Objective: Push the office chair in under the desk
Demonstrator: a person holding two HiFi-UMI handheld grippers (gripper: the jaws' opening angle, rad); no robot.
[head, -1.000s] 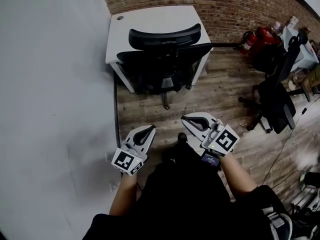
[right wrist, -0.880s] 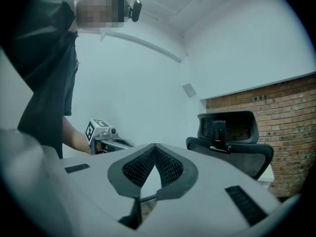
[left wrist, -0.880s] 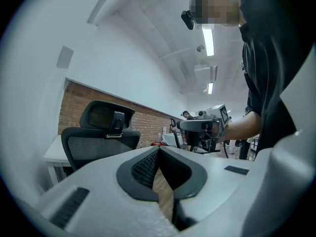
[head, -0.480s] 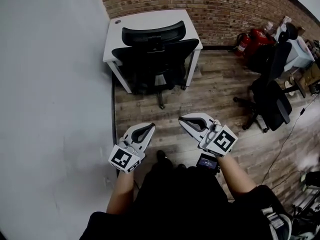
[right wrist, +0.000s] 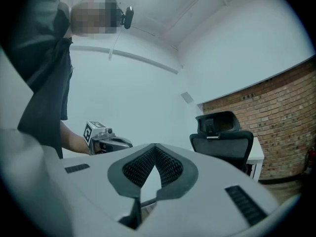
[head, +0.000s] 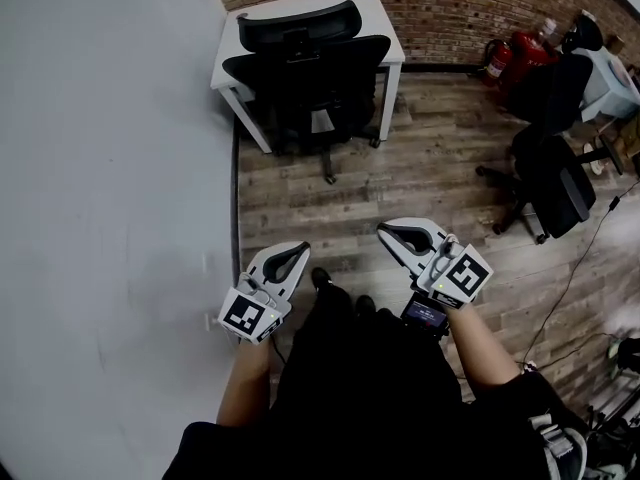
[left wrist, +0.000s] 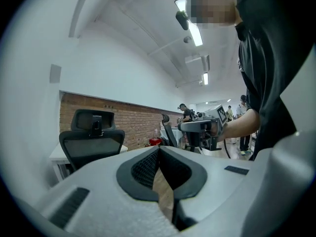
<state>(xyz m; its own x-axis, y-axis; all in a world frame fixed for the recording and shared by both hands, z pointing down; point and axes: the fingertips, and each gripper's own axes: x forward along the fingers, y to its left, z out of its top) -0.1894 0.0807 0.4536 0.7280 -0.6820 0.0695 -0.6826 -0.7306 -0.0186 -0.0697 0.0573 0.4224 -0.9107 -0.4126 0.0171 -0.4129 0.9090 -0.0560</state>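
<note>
Office chair farther off than before

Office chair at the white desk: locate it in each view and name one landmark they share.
Head view: the office chair is at top centre, at the white desk.
Left gripper view: the chair is on the left side, at mid-height.
Right gripper view: the chair is right of centre, at mid-height.
Shared landmark: the brick wall behind the desk.
</note>
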